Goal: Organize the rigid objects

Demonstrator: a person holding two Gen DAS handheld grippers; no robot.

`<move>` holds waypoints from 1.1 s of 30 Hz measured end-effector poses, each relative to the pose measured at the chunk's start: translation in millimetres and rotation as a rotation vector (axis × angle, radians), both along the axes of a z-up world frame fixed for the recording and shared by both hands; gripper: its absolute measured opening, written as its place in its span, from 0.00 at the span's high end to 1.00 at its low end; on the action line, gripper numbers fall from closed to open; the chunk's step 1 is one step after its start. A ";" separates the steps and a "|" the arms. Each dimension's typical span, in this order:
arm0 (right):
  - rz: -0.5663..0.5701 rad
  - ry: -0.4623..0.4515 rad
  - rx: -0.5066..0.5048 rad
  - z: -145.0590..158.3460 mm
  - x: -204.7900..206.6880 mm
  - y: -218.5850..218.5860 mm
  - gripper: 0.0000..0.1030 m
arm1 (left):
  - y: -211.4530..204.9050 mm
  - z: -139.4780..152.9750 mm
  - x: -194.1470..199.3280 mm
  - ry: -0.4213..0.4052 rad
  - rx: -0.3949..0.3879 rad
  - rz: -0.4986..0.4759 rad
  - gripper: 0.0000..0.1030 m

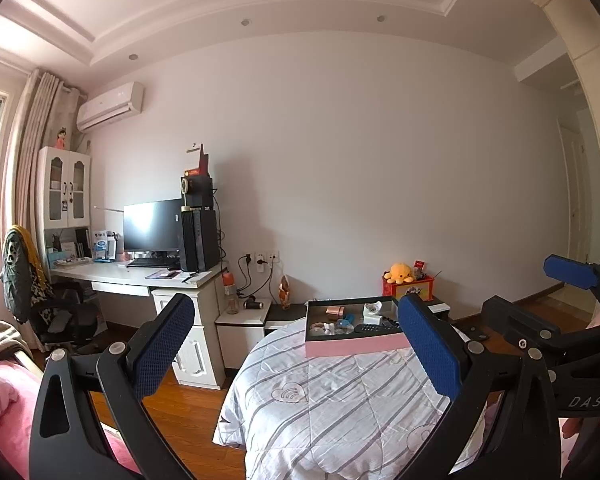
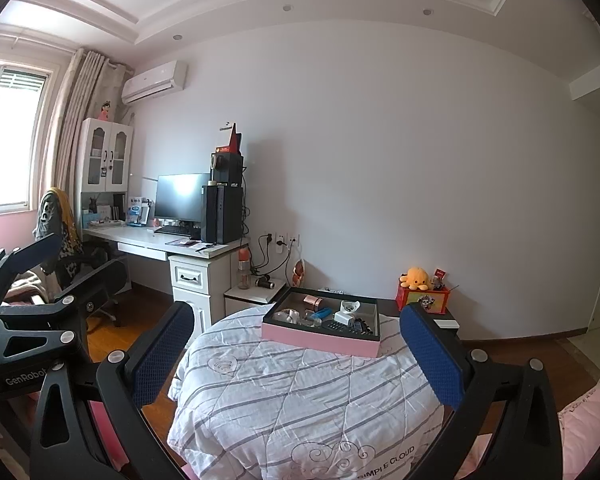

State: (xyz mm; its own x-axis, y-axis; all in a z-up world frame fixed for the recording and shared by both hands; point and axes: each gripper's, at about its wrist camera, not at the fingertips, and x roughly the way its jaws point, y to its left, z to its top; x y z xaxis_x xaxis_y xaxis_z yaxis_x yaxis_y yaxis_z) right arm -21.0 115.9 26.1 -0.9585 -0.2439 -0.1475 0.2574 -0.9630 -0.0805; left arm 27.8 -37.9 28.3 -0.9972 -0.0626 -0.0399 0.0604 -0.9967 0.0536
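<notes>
A pink shallow box [image 1: 356, 345] [image 2: 320, 340] with a dark inside lies on the far part of a quilt-covered surface [image 1: 332, 400] [image 2: 300, 400]. It holds several small rigid items: a copper roll [image 2: 314, 301], a blue item [image 2: 322, 313], a white dish [image 2: 349, 306], a black calculator [image 2: 342, 327]. My left gripper [image 1: 296, 344] is open and empty, well short of the box. My right gripper [image 2: 296, 348] is open and empty, also short of it. Each gripper shows at the edge of the other's view.
A white desk [image 2: 188, 246] with monitor and computer tower stands at left, an office chair [image 1: 60, 320] beside it. A low white nightstand [image 2: 252, 294] and a red box with an orange plush [image 2: 418, 280] stand behind the quilt. Wooden floor lies at left.
</notes>
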 end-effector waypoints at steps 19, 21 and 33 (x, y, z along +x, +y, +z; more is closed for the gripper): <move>0.017 0.029 0.014 -0.2 -4.4 -11.3 0.00 | -8.4 3.2 -0.1 0.017 -0.003 0.037 0.00; 0.022 0.032 0.015 0.0 -4.2 -11.8 0.00 | -10.3 3.7 0.0 0.019 0.004 0.038 0.00; 0.020 0.036 0.032 0.7 -2.9 -20.1 0.00 | -13.8 1.8 -1.7 0.016 0.003 0.049 0.00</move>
